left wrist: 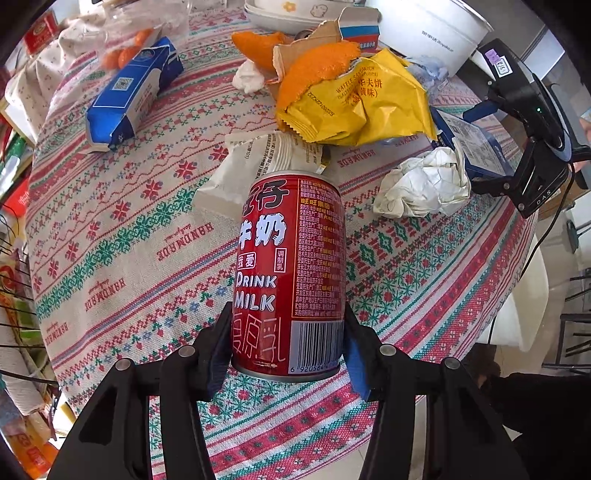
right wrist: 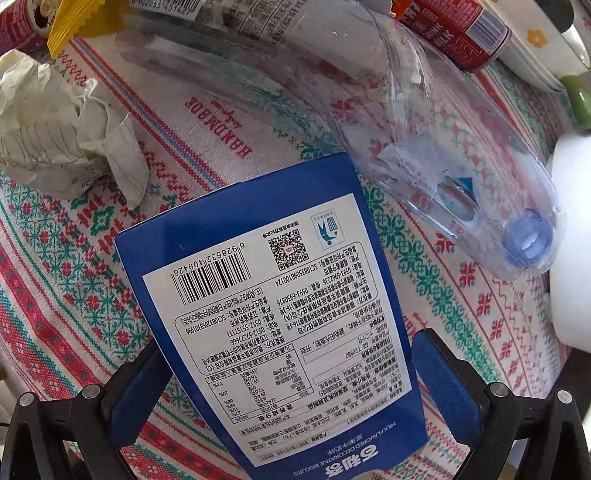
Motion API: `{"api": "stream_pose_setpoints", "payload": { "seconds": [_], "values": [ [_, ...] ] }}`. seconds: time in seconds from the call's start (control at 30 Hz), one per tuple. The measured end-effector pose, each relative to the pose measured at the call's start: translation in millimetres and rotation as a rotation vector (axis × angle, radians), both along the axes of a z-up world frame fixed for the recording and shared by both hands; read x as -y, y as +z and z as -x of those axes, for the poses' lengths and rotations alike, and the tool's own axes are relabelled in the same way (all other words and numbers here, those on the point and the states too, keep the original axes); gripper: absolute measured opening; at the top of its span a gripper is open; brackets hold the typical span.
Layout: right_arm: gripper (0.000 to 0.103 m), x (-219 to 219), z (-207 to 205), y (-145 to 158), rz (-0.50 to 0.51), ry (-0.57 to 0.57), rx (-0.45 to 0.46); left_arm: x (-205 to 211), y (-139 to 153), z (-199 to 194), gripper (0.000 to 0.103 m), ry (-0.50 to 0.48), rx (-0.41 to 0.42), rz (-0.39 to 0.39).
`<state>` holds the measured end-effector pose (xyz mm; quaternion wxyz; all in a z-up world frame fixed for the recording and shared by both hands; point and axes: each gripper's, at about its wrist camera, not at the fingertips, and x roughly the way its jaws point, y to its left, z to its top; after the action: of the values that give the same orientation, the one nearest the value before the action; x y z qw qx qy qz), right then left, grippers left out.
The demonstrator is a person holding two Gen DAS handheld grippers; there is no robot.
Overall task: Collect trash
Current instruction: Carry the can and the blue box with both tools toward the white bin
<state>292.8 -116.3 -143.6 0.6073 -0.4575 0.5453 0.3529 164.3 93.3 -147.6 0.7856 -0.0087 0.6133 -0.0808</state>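
L wrist view, going left to right: a blue pack point(left wrist: 133, 96) is lying on the surface point(left wrist: 122, 236), which is wearing a patterned cloth, w/ small oranges point(left wrist: 127, 51) just behind it. A white wrapper point(left wrist: 258, 166) is lying near centre, and just in front of it the left gripper point(left wrist: 286, 354) is holding a red can point(left wrist: 291, 273) off the cloth, jaws closed tight against both sides of the can's lower end. Behind that, orange peel point(left wrist: 314, 70) is sitting on torn cardboard point(left wrist: 314, 40) and a yellow wrapper point(left wrist: 365, 107). Crumpled paper point(left wrist: 424, 182) is lying to the right of the can, touching a blue box point(left wrist: 476, 147). The right gripper is showing at the far right edge, beside that box.

R wrist view, left to right: the crumpled paper point(right wrist: 66, 129) is lying at upper left, apart from the box. The right gripper point(right wrist: 291, 387) is gripping the blue box point(right wrist: 273, 306) by its near end, jaws pressing on both long edges, barcode label facing up. A clear bottle point(right wrist: 424, 129) is lying on its side on the cloth to the right, its blue cap point(right wrist: 528, 238) pointing right, close to a white object point(right wrist: 570, 240) at the edge. A second red can point(right wrist: 458, 33) is lying at the top right, next to white dishes point(right wrist: 535, 44).
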Motion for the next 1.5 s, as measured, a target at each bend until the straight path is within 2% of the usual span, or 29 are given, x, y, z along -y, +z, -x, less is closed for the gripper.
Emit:
{"api": "stream_pose_setpoints", "payload": {
  "seconds": [0.07, 0.17, 0.3, 0.47, 0.63, 0.8, 0.97, 1.07, 1.1, 1.13, 1.23, 1.3, 1.37, 1.43, 1.5],
  "values": [
    [0.103, -1, -17, 0, -0.032, -0.027, -0.041, -4, 0, -2, 0.055, 0.011, 0.003, 0.002],
    [0.103, 12, -51, -8, -0.119, -0.168, -0.163, -8, 0, -6, 0.055, 0.02, 0.011, 0.011],
    [0.102, 35, -63, 2, -0.227, -0.28, -0.109, -16, 6, -13, 0.055, 0.037, 0.023, 0.041],
    [0.099, 59, -54, 15, -0.266, -0.4, -0.051, -23, 22, -17, 0.055, 0.051, 0.057, 0.091],
    [0.099, 80, -42, 36, -0.337, -0.562, -0.057, -37, 35, -19, 0.055, 0.099, 0.08, 0.141],
    [0.099, 111, -31, 63, -0.457, -0.737, -0.036, -43, 50, -7, 0.054, 0.125, 0.119, 0.189],
    [0.099, 138, 11, 92, -0.542, -0.893, 0.051, -44, 82, 17, 0.055, 0.131, 0.218, 0.191],
    [0.099, 149, 41, 107, -0.606, -0.976, 0.102, -37, 93, 23, 0.055, 0.139, 0.241, 0.227],
    [0.099, 143, 86, 111, -0.629, -1.006, 0.128, -35, 96, 26, 0.055, 0.134, 0.247, 0.238],
    [0.099, 140, 114, 108, -0.646, -1.033, 0.154, -29, 99, 29, 0.055, 0.124, 0.253, 0.244],
    [0.099, 150, 162, 119, -0.696, -1.099, 0.24, -7, 104, 38, 0.055, 0.078, 0.275, 0.239],
    [0.099, 165, 171, 111, -0.708, -1.172, 0.27, 7, 103, 41, 0.055, 0.052, 0.275, 0.241],
    [0.099, 180, 177, 106, -0.724, -1.249, 0.242, 22, 103, 47, 0.055, 0.018, 0.266, 0.253],
    [0.099, 192, 184, 107, -0.741, -1.276, 0.244, 42, 104, 51, 0.055, -0.026, 0.264, 0.256],
    [0.099, 202, 190, 107, -0.711, -1.278, 0.272, 64, 103, 56, 0.055, -0.074, 0.262, 0.252]
  ]
}}
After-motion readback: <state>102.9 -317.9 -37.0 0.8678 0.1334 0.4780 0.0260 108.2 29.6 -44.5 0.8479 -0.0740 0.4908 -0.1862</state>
